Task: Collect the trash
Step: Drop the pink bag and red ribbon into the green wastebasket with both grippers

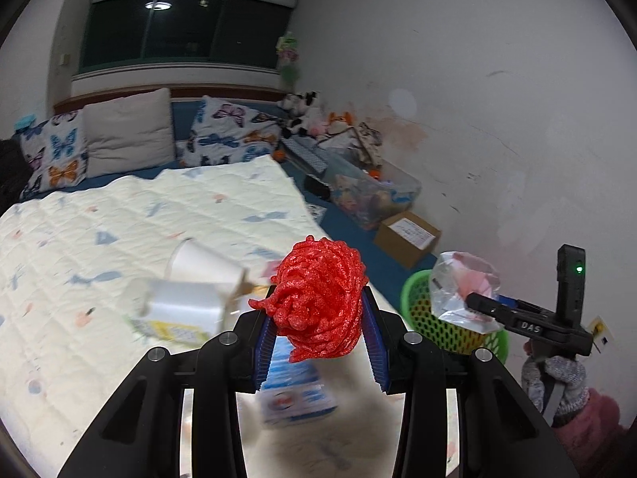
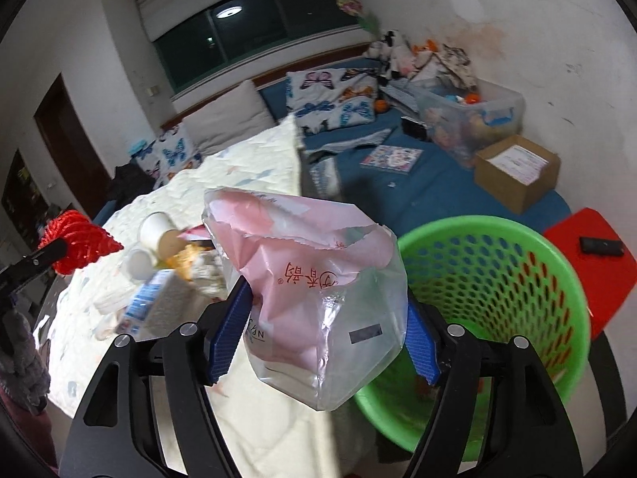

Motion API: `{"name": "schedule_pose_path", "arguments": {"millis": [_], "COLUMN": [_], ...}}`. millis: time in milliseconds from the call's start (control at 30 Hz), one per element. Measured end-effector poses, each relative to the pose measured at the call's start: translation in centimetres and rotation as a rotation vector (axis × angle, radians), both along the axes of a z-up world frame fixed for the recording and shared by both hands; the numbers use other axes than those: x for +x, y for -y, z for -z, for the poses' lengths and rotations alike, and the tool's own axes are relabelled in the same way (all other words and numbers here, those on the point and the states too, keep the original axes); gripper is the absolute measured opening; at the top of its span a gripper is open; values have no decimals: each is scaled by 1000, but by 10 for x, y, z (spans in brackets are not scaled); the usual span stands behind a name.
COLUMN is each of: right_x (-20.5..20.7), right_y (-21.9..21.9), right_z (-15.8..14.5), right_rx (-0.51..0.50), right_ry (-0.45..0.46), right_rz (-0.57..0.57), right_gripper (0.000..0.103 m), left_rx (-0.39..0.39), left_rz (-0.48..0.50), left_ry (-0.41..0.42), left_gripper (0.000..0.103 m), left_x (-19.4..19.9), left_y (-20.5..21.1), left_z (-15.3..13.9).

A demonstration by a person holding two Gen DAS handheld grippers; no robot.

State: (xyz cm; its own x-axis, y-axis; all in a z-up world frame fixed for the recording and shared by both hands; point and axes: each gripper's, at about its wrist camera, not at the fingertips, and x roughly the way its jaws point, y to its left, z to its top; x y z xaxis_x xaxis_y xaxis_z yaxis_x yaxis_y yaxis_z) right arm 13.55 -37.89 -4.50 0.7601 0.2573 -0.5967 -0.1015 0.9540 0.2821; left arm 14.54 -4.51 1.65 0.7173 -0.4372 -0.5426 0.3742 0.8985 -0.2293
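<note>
My left gripper (image 1: 320,318) is shut on a red foam net (image 1: 318,302), held above the bed; the net also shows in the right wrist view (image 2: 77,245). My right gripper (image 2: 328,330) is shut on a clear and pink plastic bag (image 2: 314,286), held just left of the green mesh basket (image 2: 497,306). In the left wrist view the bag (image 1: 462,286) hangs over the basket (image 1: 422,310). On the quilt lie paper cups (image 1: 199,267), a white container (image 1: 183,306) and a blue and white carton (image 1: 294,394).
A cream quilt (image 1: 119,231) covers the bed. A cardboard box (image 2: 517,171), a clear bin of toys (image 2: 469,115) and a book (image 2: 392,157) lie on the blue mat. A red stool (image 2: 593,263) with a dark device stands right of the basket. Pillows (image 1: 127,131) line the headboard.
</note>
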Motion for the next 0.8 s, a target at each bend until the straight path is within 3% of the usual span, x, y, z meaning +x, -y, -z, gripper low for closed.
{"name": "schedule_pose_path", "arguments": {"millis": [467, 800], "right_x": [-6, -20], "right_y": [67, 93], "right_z": [23, 21], "right_rx": [10, 5], "right_ry": [-46, -37], "right_rz": [131, 170], "right_gripper": [84, 84], "left_rx": [34, 61], "left_rz": [158, 257], "left_ry": [-23, -63], "left_gripper": [39, 39], "left_x": [24, 32], "left_y": [96, 153], "left_z": [3, 16]}}
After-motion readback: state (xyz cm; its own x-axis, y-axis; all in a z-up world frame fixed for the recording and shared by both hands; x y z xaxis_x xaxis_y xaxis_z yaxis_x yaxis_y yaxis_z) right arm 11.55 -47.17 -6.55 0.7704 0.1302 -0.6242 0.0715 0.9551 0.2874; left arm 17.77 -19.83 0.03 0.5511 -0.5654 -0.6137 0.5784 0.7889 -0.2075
